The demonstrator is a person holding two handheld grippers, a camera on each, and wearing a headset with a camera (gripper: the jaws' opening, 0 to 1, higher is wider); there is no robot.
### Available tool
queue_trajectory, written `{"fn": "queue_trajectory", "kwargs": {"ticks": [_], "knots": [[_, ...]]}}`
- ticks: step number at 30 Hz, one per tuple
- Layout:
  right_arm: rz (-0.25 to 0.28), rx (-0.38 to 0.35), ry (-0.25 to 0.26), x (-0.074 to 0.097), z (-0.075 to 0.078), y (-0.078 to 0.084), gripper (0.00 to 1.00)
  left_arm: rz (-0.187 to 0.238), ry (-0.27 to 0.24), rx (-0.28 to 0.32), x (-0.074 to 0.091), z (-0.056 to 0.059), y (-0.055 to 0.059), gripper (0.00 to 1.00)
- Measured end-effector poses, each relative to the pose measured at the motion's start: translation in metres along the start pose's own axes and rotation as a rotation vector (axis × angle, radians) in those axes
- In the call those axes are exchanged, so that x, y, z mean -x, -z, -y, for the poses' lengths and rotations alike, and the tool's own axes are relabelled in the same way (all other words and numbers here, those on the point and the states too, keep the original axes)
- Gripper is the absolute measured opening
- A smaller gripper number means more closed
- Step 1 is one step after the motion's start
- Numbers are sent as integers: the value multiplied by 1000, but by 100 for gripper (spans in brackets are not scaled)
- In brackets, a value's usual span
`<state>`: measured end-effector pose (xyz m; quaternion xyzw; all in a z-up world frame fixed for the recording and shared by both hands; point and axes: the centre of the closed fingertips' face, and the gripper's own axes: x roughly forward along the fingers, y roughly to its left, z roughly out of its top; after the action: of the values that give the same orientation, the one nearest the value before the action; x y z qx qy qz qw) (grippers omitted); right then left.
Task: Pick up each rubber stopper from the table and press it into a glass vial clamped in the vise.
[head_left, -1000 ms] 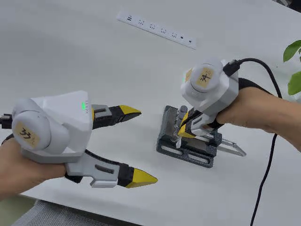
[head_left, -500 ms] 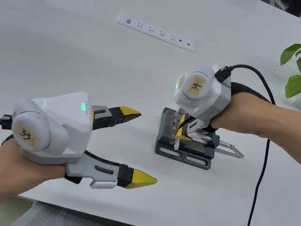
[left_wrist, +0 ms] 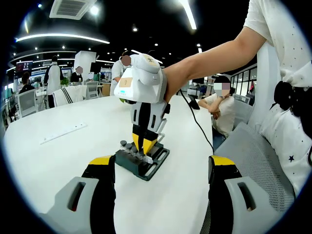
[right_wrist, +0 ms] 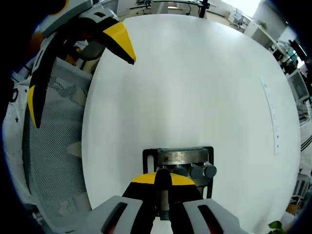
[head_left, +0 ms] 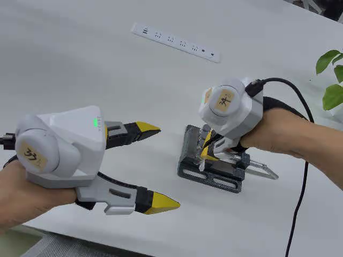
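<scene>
Grey stoppers [right_wrist: 202, 171] are sitting on the vials [left_wrist: 128, 151], which are standing in a row in the vise [right_wrist: 178, 157]. The vise is resting on the white counter [head_left: 96, 64], close to the edge by the person.

The right tool [right_wrist: 163, 179] is pointing straight down at one end of the row. Its jaws are squeezing close together on a small dark thing that looks like one more stopper [right_wrist: 163, 175]. I cannot tell if it is touching a vial yet. A hand [head_left: 278, 131] is gripping this tool from the right, and a black cable [head_left: 300, 198] is hanging down from it over the counter.

The left tool [head_left: 155, 165] is hovering over the counter, well apart from the vise and to its left. Its jaws are gaping wide and gripping nothing. Their yellow tips are pointing toward the vise.

A white power strip [head_left: 177, 42] is lying far back on the counter. Green leaves [head_left: 331, 80] are poking in at the right side.
</scene>
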<state>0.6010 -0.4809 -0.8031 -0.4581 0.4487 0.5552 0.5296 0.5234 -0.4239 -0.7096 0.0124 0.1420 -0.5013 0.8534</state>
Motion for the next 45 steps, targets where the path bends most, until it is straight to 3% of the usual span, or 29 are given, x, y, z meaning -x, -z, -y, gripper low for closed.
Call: {"fn": "queue_trajectory", "kwargs": {"ticks": [19,33,45], "knots": [[111,-87,16,5,3,2,4,-27,-14,-3,5,1,1,77],[228,-165,56,35,7,6,8,-44,-16,-8,5,1,2,79],[319,-236,105,56,4,30,18,-67,-32,-8,6,-5,8,83]]}}
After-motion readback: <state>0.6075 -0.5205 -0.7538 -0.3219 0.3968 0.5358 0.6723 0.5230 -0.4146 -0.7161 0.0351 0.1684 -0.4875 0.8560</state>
